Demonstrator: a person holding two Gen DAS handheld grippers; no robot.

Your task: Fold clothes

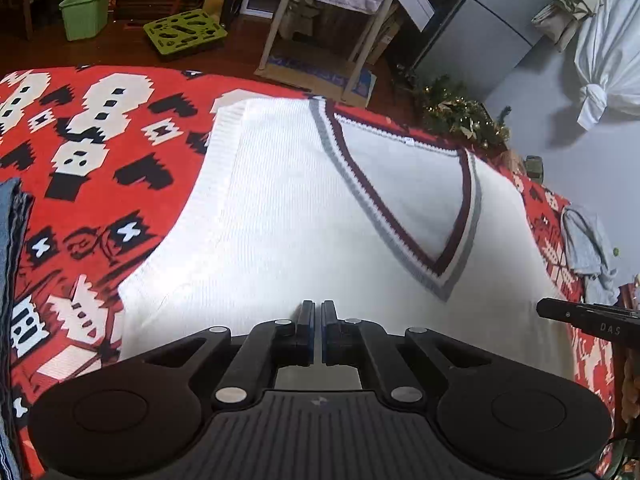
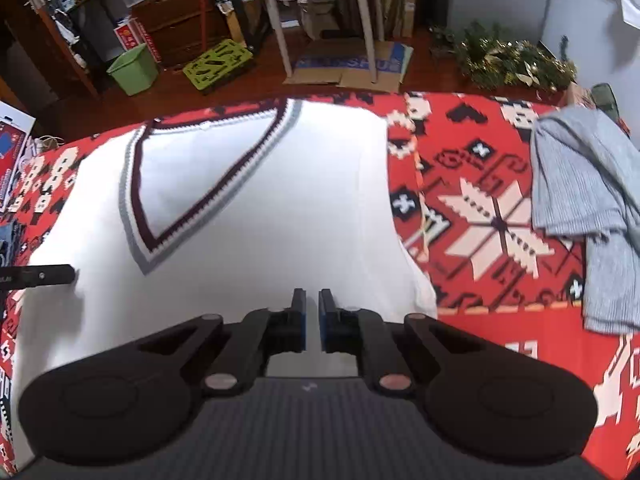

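A white vest with a maroon-and-grey V-neck lies flat on a red patterned blanket, neck pointing away from the person. It fills the middle of both views.

The left gripper hangs over the vest's lower part, its fingers drawn almost together with only a thin slit between the blue pads; no cloth shows between them. The right gripper hangs over the same lower part, nearer the vest's right edge, its fingers also close, with a slightly wider gap and nothing in it. Each gripper's tip shows at the edge of the other's view.

A grey garment lies crumpled on the blanket, well to the right of the vest. A strip of blue denim sits at the far left edge. Beyond the blanket stand a green bin and a chair.
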